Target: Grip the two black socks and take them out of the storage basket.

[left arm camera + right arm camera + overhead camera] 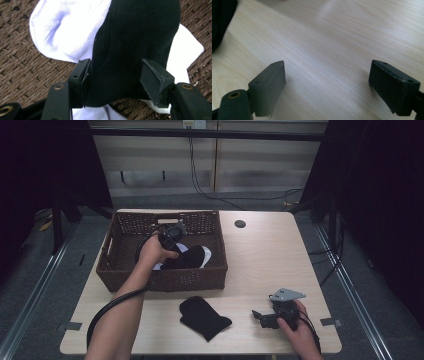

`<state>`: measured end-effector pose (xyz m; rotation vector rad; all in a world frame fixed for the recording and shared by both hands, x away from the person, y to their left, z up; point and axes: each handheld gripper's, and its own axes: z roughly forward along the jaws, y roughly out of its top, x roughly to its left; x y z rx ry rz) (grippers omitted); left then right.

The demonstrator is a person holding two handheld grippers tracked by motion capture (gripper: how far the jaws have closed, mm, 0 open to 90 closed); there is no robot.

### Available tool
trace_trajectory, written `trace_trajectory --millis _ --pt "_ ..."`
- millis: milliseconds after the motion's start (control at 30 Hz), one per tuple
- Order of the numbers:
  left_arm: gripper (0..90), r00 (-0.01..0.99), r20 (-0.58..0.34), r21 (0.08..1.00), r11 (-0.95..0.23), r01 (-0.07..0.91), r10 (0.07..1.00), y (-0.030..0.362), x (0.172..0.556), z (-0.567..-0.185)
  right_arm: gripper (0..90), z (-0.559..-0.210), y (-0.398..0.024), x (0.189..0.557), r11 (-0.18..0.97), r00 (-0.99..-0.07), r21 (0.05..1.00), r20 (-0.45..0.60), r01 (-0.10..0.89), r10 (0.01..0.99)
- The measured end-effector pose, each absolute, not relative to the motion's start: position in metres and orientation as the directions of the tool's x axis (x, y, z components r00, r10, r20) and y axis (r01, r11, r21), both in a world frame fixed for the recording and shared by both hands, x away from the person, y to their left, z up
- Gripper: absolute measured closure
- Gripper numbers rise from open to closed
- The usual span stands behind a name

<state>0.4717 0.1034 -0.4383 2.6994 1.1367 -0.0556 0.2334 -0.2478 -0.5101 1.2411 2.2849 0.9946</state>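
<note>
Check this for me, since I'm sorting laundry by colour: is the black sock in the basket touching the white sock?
Touching. In the left gripper view the black sock lies directly over the white sock, which shows on both sides of it, with no gap between them.

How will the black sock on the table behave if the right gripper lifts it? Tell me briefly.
The black sock lies flat and creased on the table, so it is probably floppy and would droop from the right gripper. It looks thin, so likely light. Being knit cloth, it should not roll or slip much, though a push might bunch it.
</note>
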Motion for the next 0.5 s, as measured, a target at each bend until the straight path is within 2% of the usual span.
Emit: trace_trajectory --millis 333,500 --pt "45.9 0.706 -0.123 0.165 -0.688 0.707 0.697 0.1023 0.4723 -0.446 13.5 -0.5101 -0.2478 0.2334 0.368 -0.552 0.724 0.022 0.584 0.834" --pt "58.7 0.723 -0.115 0.153 -0.707 0.691 0.682 0.1006 0.4707 -0.4453 13.5 -0.5101 -0.2478 0.2334 0.367 -0.551 0.724 0.022 0.584 0.834"
